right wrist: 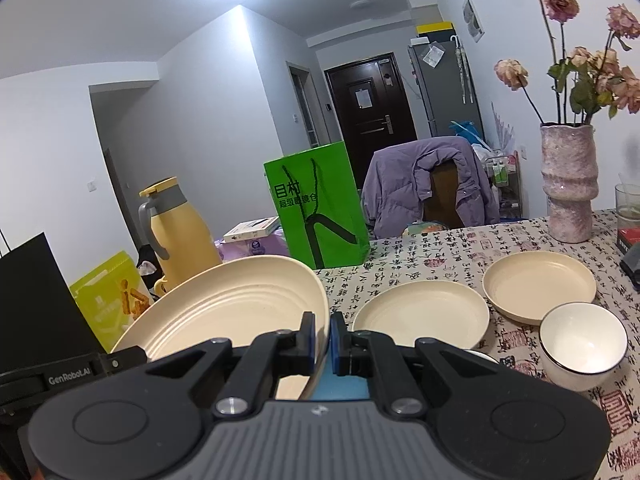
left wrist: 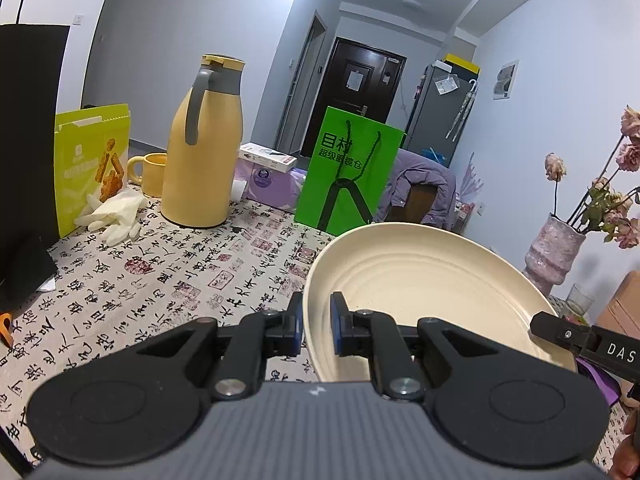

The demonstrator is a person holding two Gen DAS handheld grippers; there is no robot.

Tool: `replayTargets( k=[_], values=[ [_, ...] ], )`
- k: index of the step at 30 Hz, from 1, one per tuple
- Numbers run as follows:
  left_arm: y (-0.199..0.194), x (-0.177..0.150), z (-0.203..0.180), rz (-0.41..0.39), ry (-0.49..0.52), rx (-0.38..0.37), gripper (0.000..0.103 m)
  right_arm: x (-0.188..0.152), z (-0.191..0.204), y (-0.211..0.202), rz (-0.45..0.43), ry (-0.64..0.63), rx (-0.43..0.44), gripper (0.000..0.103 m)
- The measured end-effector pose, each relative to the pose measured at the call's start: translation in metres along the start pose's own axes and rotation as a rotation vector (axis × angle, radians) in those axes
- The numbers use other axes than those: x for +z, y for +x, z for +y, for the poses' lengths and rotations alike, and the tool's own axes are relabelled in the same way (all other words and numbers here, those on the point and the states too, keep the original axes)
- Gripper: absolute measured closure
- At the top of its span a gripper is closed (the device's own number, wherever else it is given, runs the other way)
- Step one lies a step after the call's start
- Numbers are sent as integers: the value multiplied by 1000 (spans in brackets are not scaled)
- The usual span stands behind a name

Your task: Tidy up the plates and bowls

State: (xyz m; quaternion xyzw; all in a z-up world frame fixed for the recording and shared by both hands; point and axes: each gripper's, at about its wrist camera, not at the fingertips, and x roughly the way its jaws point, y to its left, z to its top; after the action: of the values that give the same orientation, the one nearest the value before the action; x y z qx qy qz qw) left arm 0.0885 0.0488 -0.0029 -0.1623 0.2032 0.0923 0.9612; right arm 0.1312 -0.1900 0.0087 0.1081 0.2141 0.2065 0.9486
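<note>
Two grips: my left gripper (left wrist: 316, 326) and right gripper (right wrist: 322, 338) each clamp opposite rims of the big plate (left wrist: 420, 300), lifted off the table (right wrist: 460, 248).
Risk: uneven pull tilts it, slips.
Landing: probably smaller plate (right wrist: 422, 314); bowl (right wrist: 582, 344) close, could clip.

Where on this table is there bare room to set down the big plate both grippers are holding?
Bare tablecloth lies between the yellow thermos jug and the large plate. The right side is crowded: two cream plates, a white bowl.
</note>
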Motion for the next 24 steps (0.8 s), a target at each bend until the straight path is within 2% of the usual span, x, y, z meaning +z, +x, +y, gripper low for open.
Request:
replayTargets(
  k=[24],
  values=[
    [-26, -31, -34, 13, 60, -41, 90, -24, -33, -50, -29, 64, -36, 95]
  ],
)
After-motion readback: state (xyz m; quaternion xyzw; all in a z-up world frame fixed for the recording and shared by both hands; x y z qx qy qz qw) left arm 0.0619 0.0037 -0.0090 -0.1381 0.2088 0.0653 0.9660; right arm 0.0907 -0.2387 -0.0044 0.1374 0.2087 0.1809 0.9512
